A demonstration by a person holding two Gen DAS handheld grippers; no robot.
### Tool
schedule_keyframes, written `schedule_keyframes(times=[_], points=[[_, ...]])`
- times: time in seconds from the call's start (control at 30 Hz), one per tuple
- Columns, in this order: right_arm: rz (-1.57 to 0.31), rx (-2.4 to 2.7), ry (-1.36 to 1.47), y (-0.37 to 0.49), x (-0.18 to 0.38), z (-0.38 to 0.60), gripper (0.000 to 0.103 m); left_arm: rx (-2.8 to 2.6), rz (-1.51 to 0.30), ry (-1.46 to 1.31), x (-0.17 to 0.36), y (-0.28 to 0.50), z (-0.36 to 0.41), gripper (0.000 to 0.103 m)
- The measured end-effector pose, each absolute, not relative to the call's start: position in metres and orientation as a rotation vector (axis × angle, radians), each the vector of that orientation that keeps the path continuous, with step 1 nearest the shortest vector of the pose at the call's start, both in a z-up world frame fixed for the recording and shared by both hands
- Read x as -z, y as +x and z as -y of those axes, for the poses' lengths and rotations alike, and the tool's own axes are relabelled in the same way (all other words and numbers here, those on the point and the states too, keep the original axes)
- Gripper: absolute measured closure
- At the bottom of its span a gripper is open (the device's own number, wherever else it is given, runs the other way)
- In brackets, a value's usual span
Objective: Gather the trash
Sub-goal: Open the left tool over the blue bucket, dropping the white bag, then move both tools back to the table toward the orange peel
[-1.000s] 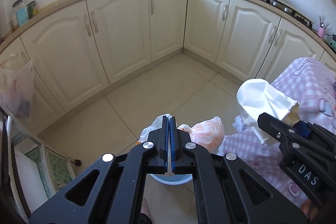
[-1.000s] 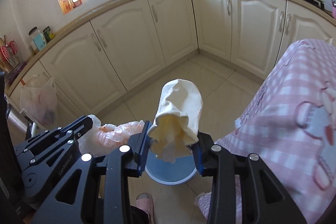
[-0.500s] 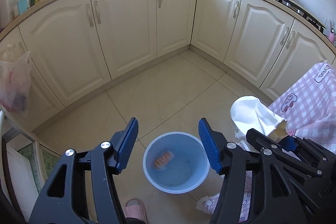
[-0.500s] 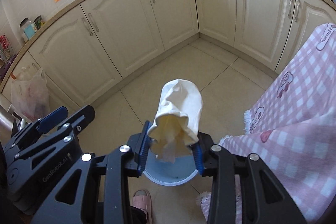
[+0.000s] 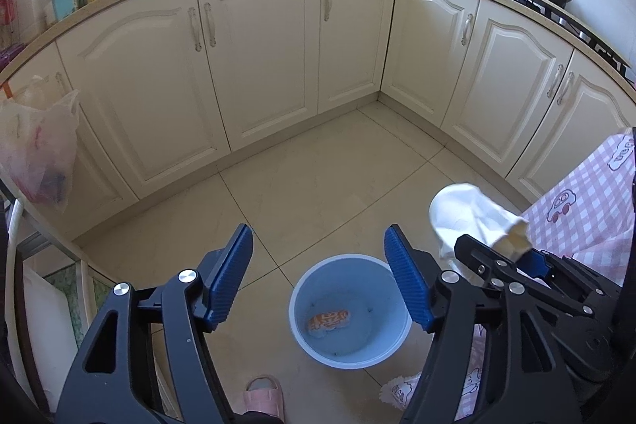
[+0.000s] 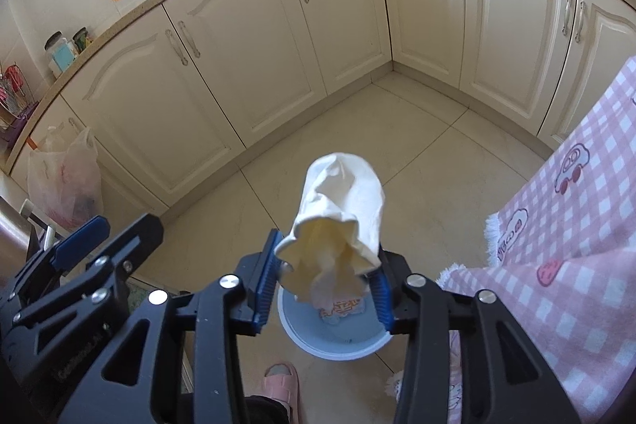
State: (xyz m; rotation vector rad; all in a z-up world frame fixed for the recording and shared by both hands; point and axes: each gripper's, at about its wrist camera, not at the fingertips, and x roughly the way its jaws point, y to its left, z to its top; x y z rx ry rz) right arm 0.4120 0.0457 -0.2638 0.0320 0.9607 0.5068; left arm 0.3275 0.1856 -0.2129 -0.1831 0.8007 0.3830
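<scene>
Cream cabinets wrap the corner, beige tile floor below, same as before. Pink checked tablecloth hangs at the right; since a second ago both cameras have tilted down and less of it shows. A plastic bag hangs off a cabinet handle at far left, unchanged.

Blue bin sits on the floor, now in full view between the left gripper's fingers. One second ago the left gripper was clamped on an orange-white plastic bag; now its jaws stand wide apart, empty. The orange printed wrapper lies on the bin bottom, as half a second ago. A pink slipper is just beside the bin rim.

Right gripper is still pinched on the crumpled white paper bag, grip unchanged across all frames. The bag sticks up and forward from the blue pads, held in the air above the bin, partly covering its opening in the right wrist view.
</scene>
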Motion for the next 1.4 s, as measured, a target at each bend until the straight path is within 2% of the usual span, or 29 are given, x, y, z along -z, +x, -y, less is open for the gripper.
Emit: schedule_keyframes(times=[0.1, 0.3, 0.5, 0.83, 1.17, 1.4], points=[[-0.942, -0.491, 0.029, 0.413, 0.258, -0.046, 0.045, -0.392, -0.788, -0.186, 0.207, 0.323, -0.188, 0.035], [-0.886, -0.463, 0.023, 0.398, 0.228, -0.032, 0.044, -0.371, -0.742, -0.177, 0.183, 0.310, -0.178, 0.032], [-0.781, -0.408, 0.027, 0.369, 0.174, 0.007, 0.044, -0.290, -0.658, -0.169, 0.141, 0.287, -0.146, 0.031], [-0.614, -0.185, 0.068, 0.300, 0.100, 0.142, 0.042, -0.054, -0.560, -0.096, 0.090, 0.252, -0.044, 0.029], [-0.567, 0.042, 0.146, 0.258, 0.093, 0.277, 0.041, 0.184, -0.617, -0.017, 0.094, 0.260, 0.061, 0.029], [-0.571, 0.089, 0.209, 0.264, 0.104, 0.316, 0.041, 0.232, -0.684, -0.015, 0.110, 0.287, 0.094, 0.029]])
